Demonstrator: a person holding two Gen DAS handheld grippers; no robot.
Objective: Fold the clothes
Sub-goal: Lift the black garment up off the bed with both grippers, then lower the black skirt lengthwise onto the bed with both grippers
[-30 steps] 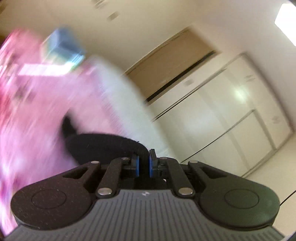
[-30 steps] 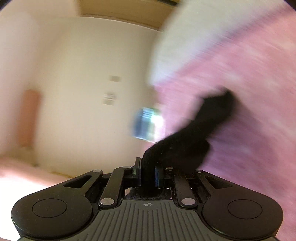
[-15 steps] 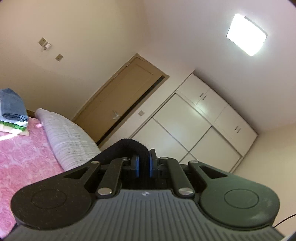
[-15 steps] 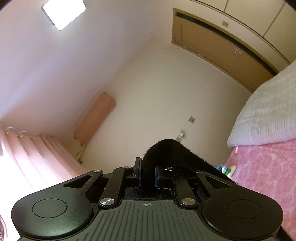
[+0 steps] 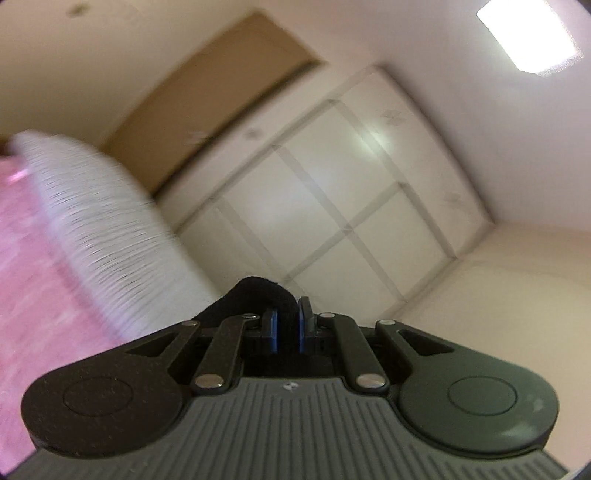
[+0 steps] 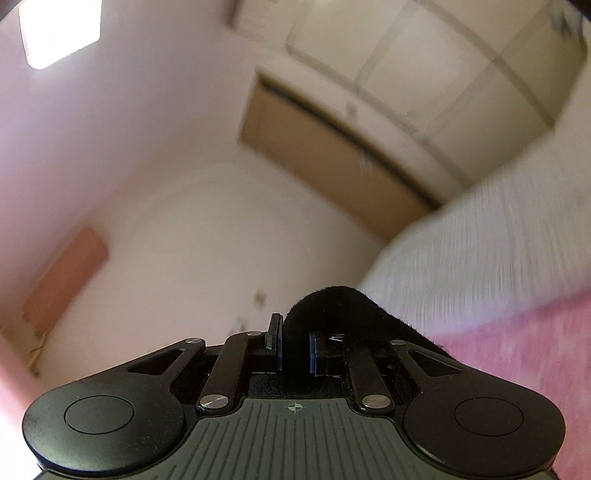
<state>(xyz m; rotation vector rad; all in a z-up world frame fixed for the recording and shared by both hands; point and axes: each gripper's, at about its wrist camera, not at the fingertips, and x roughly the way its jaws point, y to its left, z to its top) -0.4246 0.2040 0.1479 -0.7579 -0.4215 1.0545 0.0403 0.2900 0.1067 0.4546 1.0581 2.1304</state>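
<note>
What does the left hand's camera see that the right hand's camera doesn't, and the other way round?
Only the left camera shows the cupboard's full grid of pale doors and the room corner to their right.

Only the right camera shows the salmon-coloured panel mounted on the side wall.

Both show a gripper, left and right, shut on black cloth: a fold in the left fingers, another in the right. Both also show the brown door, the white pillow, the pink bedspread and a ceiling light, all blurred.

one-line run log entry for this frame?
left tongs: shut on black garment | right tongs: shut on black garment | bed: pink cover
</note>
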